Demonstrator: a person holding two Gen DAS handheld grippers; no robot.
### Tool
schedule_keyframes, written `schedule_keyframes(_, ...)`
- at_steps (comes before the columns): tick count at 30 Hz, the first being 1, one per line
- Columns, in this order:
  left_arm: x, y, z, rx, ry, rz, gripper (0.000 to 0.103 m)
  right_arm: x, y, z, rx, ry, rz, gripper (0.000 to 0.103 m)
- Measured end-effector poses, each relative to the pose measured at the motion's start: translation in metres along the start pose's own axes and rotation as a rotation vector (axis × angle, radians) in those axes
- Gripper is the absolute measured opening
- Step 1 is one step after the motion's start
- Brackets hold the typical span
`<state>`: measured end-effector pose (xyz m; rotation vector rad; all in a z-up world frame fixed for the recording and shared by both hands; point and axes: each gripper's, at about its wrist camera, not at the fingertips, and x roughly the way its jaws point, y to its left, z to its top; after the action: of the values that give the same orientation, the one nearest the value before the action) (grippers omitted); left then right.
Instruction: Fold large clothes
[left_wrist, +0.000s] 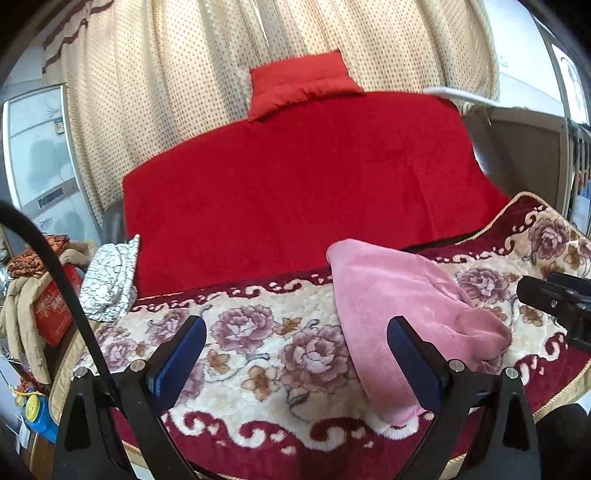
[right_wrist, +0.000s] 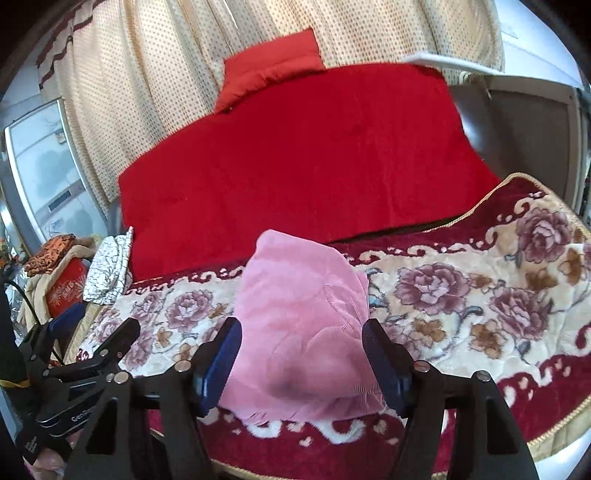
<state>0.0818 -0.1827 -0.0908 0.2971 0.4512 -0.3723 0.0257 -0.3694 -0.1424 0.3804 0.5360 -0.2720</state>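
Note:
A folded pink garment (left_wrist: 399, 306) lies on the floral blanket (left_wrist: 258, 354) near the bed's front edge. My left gripper (left_wrist: 295, 339) hovers above the blanket to the garment's left, open, with nothing between its blue pads. In the right wrist view the pink garment (right_wrist: 295, 314) lies straight ahead and below my right gripper (right_wrist: 301, 347). Its jaws stand open on either side of the cloth's near part, and the pads do not press on it. The right gripper's body (left_wrist: 561, 299) shows at the right edge of the left wrist view.
A red cover (left_wrist: 295, 192) and a red pillow (left_wrist: 299, 81) lie behind the floral blanket. A black-and-white patterned cloth (left_wrist: 110, 280) sits at the bed's left edge. Piled clothes and a red box (left_wrist: 51, 310) stand left of the bed. Dotted curtains (left_wrist: 184, 92) hang behind.

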Motion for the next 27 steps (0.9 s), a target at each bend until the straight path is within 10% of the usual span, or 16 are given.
schedule_keyframes(27, -0.106, 0.065, -0.005, -0.087, -0.158, 0.089, 0.099, -0.11, 0.069, -0.021, -0.135, -0.103, -0.037, 0.072)
